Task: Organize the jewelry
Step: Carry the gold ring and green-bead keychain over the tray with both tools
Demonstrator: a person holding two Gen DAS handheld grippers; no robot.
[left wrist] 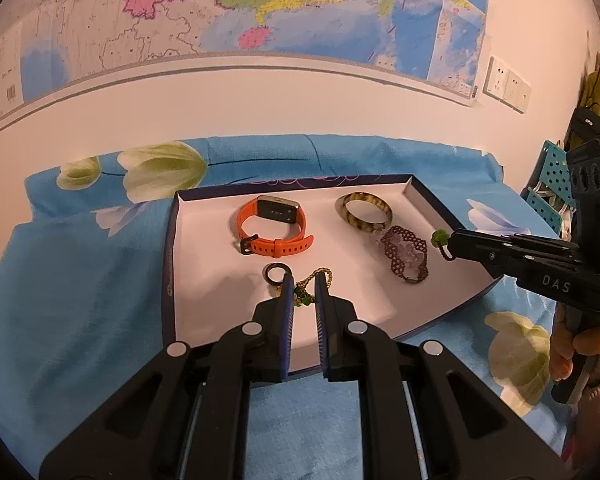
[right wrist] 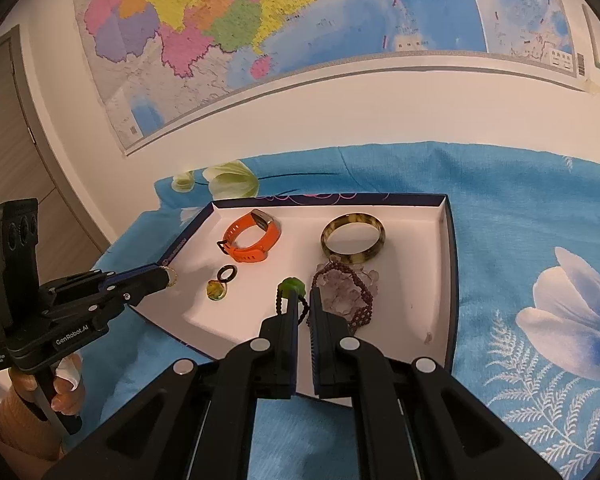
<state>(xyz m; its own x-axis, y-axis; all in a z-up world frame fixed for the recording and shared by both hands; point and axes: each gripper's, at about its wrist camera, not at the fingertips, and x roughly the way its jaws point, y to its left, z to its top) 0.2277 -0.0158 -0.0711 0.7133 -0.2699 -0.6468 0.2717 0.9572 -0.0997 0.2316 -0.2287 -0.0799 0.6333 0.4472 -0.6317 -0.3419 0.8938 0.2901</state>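
Observation:
A shallow white box lid [left wrist: 204, 240] [right wrist: 420, 240] holds an orange watch [left wrist: 274, 226] [right wrist: 250, 236], a mottled bangle [left wrist: 364, 210] [right wrist: 353, 236], a dark beaded bracelet with clear stones [left wrist: 404, 254] [right wrist: 346, 292] and a black ring [left wrist: 277, 273] [right wrist: 227, 273]. My left gripper [left wrist: 303, 280] [right wrist: 168, 278] is shut on a gold chain [left wrist: 320, 276] with a green-yellow pendant [right wrist: 217, 291]. My right gripper [right wrist: 303, 294] [left wrist: 450, 242] is shut on a dark cord with a green bead [right wrist: 290, 286] [left wrist: 439, 237].
The box lid lies on a blue flowered cloth [left wrist: 80, 300] [right wrist: 520, 220] against a white wall with a map [left wrist: 220, 12]. Wall sockets [left wrist: 506, 84] and a teal perforated rack [left wrist: 550, 192] are at the right.

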